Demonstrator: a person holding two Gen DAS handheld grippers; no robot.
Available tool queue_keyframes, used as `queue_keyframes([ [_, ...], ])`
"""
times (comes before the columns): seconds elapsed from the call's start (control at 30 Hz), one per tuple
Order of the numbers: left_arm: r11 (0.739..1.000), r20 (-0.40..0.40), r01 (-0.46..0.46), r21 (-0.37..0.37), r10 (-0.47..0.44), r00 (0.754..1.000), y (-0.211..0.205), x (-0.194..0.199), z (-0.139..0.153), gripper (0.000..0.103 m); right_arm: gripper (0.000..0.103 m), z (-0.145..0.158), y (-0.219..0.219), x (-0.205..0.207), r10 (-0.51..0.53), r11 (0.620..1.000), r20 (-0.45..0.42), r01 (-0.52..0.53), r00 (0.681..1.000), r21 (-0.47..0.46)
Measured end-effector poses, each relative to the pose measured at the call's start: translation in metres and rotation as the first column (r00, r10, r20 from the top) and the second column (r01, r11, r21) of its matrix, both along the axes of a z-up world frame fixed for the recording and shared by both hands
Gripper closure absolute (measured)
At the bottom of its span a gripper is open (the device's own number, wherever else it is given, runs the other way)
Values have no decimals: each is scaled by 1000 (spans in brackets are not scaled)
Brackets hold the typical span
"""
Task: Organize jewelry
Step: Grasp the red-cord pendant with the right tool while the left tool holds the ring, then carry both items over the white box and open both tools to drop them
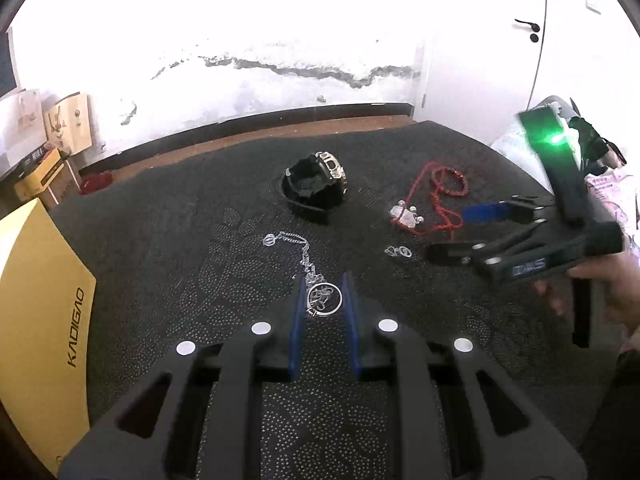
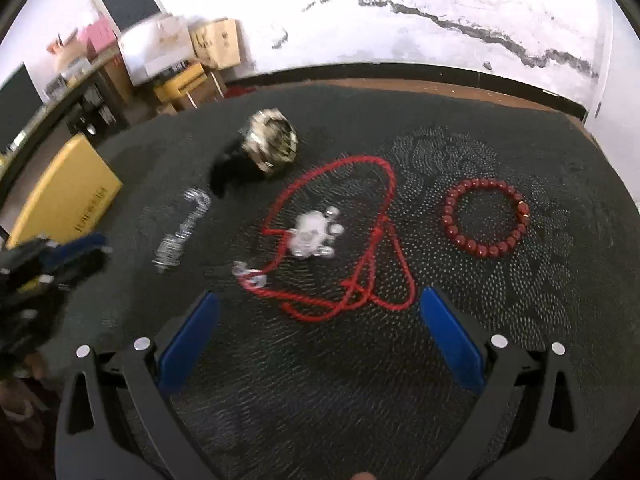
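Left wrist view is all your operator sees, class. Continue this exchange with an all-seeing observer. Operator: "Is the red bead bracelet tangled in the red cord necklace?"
Observer: No. In the right wrist view the red bead bracelet lies as an open ring, apart from the red cord necklace.
Operator: My left gripper grips the silver necklace by its ring. Is the right gripper open?
Observer: Yes. The right gripper is wide open, with its pads touching nothing.
Operator: And the watch?
Observer: From that side the watch shows a pale, angular bezel, though it is blurred.
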State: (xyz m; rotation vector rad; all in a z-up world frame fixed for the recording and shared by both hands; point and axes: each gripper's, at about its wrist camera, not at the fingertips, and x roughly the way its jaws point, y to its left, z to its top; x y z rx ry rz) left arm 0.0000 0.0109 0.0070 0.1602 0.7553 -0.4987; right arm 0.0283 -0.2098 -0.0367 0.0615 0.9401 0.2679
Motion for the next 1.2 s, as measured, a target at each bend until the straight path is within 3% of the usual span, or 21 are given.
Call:
queue_keyframes([
  [0.03,1000,-3,-4,-5,4,1000,3,1,0,85,6,-2,2,4,-5,1000,1,5,1000,-21],
  [0.17,999,-19,-30,-32,29,999,18,5,2,85,6,-2,2,16,-32,998,10,31,999,46],
  [0.33,998,-30,-42,-49,41,999,30,7,1,85,8,-5,13,25,-56,998,28,56,998,19],
  [0.4,997,-41,-50,-58,47,998,37,8,0,85,23,-5,16,27,-75,997,43,76,996,-32],
  [0.47,996,-48,-55,-64,52,997,41,11,0,85,50,-4,14,28,-105,993,54,108,993,-53],
  [0.5,996,-51,-57,-67,54,997,43,11,-1,85,54,-4,11,28,-117,992,56,119,992,-51],
  [0.73,993,-61,-70,-92,65,996,51,13,-1,85,57,-6,19,28,-94,989,63,101,994,-105],
  [0.8,993,-63,-69,-92,63,996,51,13,-2,85,66,-6,27,28,-63,991,66,71,996,-113],
  [0.87,993,-64,-71,-95,65,996,49,14,-2,85,82,-6,35,26,-31,991,71,40,997,-131],
  [1.0,992,-58,-72,-103,66,996,48,13,1,85,85,-5,40,27,-18,993,75,27,997,-114],
  [1.07,991,-57,-71,-114,65,996,48,13,3,85,93,-1,40,25,-20,996,84,27,996,-82],
  [1.2,989,-47,-67,-133,61,997,49,10,10,85,93,18,43,20,-5,998,128,14,992,-68],
])
